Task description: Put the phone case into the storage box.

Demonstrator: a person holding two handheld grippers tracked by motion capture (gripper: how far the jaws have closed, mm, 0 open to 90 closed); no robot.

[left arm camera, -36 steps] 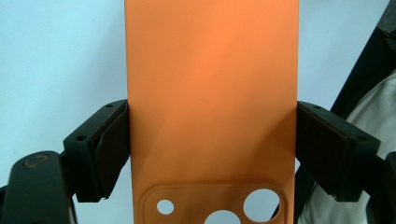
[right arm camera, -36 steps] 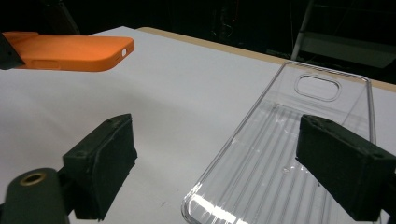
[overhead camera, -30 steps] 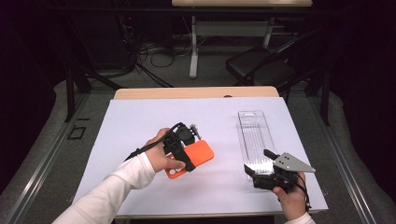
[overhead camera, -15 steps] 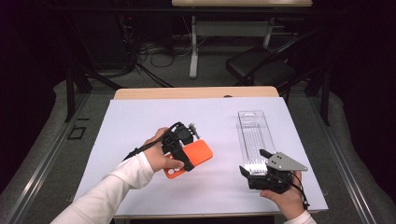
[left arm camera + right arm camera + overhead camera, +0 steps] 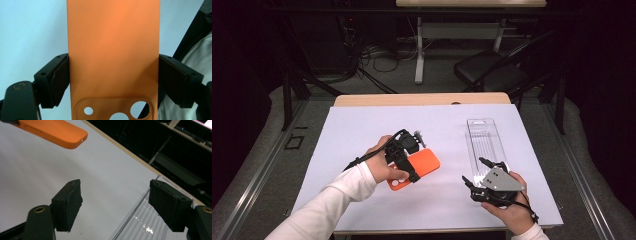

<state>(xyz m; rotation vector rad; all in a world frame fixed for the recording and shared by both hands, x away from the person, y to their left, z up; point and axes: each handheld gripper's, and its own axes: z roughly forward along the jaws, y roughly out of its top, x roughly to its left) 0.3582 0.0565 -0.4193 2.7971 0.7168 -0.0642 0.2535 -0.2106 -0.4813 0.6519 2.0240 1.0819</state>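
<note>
An orange phone case (image 5: 418,168) is held above the white table cover by my left gripper (image 5: 404,155), which is shut on its two long edges. In the left gripper view the case (image 5: 113,55) stands between both pads, camera cut-outs at the bottom. A clear plastic package (image 5: 486,141) lies flat on the right side of the table. My right gripper (image 5: 475,172) hovers at the package's near end, open, with nothing between its pads. In the right gripper view the package's clear edge (image 5: 136,216) runs beside the right pad, and the case's end (image 5: 58,135) shows at top left.
A white sheet (image 5: 362,130) covers the wooden table, whose far edge (image 5: 422,98) shows bare. A black chair (image 5: 492,72) and cables stand on the floor beyond. A person's sleeved left forearm (image 5: 332,200) comes in from the bottom.
My right gripper has shifted left along the package's near end and turned a little. The left gripper and the orange case have stayed where they were.
</note>
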